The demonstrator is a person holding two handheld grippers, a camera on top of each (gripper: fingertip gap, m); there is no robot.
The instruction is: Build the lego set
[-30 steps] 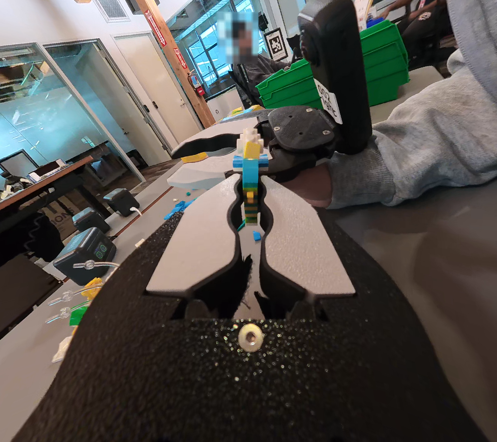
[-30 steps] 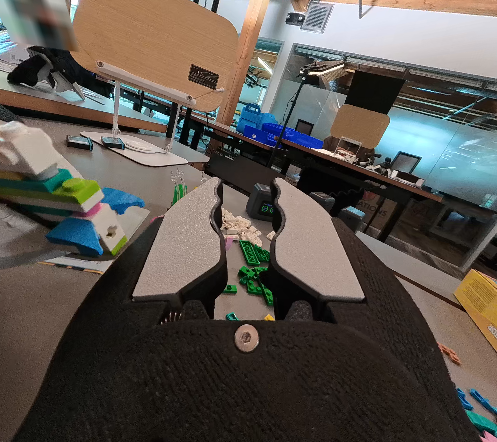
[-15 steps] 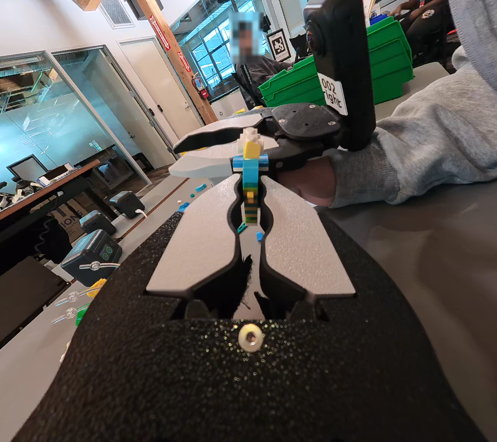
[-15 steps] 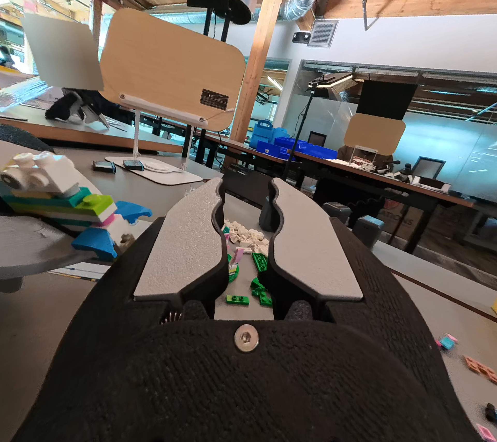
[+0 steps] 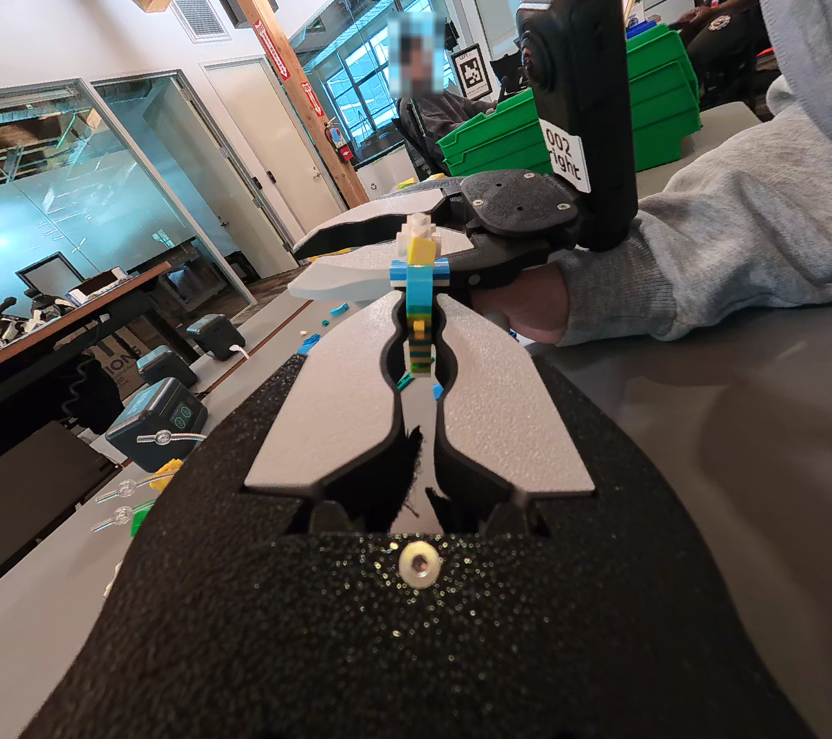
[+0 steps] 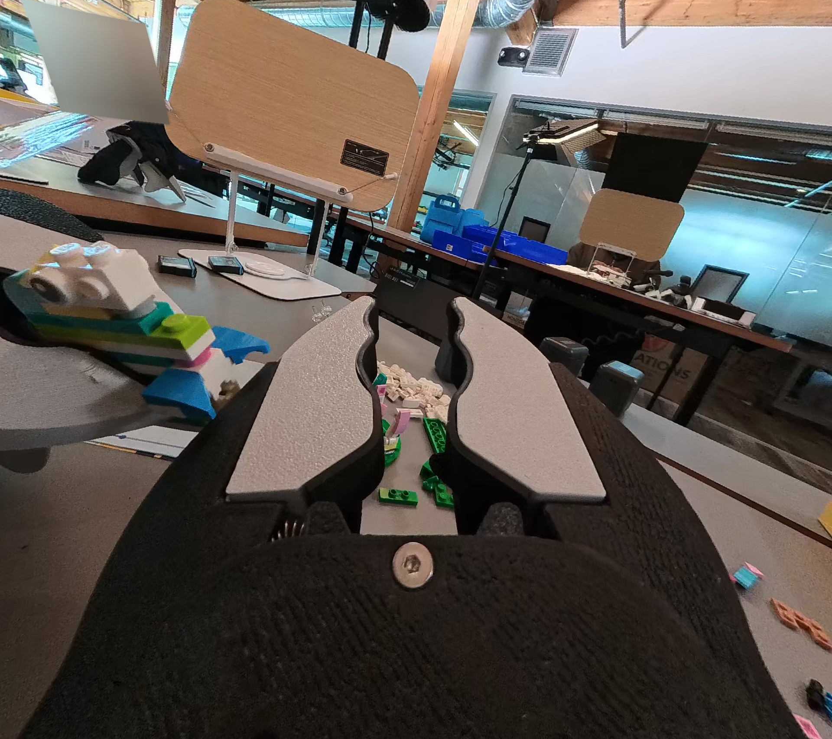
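- The left claw (image 5: 416, 303) is closed on the lego model (image 5: 418, 312), a narrow stack of striped plates with blue wing pieces and a white-and-yellow top. The model stands upright between the claw tips, clear of the tabletop (image 5: 675, 425).
- The right claw (image 6: 412, 353) is partly open and holds nothing. It points down at the loose parts on the tabletop, with the model just to its left (image 6: 121, 335).
- Step in hand, as judged: fetch the next part with the right claw while the left claw presents the model.
- Keep the left claw's grip on the lower plates firm and level, so that the top studs stay exposed for mating.
- Lower the right claw over one part only. Choose a part lying apart from the heaps, so the tips close on its long sides.
- Count ahead of the right claw: one pile of white bricks (image 6: 416, 389), too jumbled to count; one pink piece (image 6: 398, 425) on a round green base.
- One green plate (image 6: 398, 496) lies flat between the claw fingers, with about four more green pieces (image 6: 434, 429) beside it, partly hidden by the right finger.
- Two claws and one model are in view.
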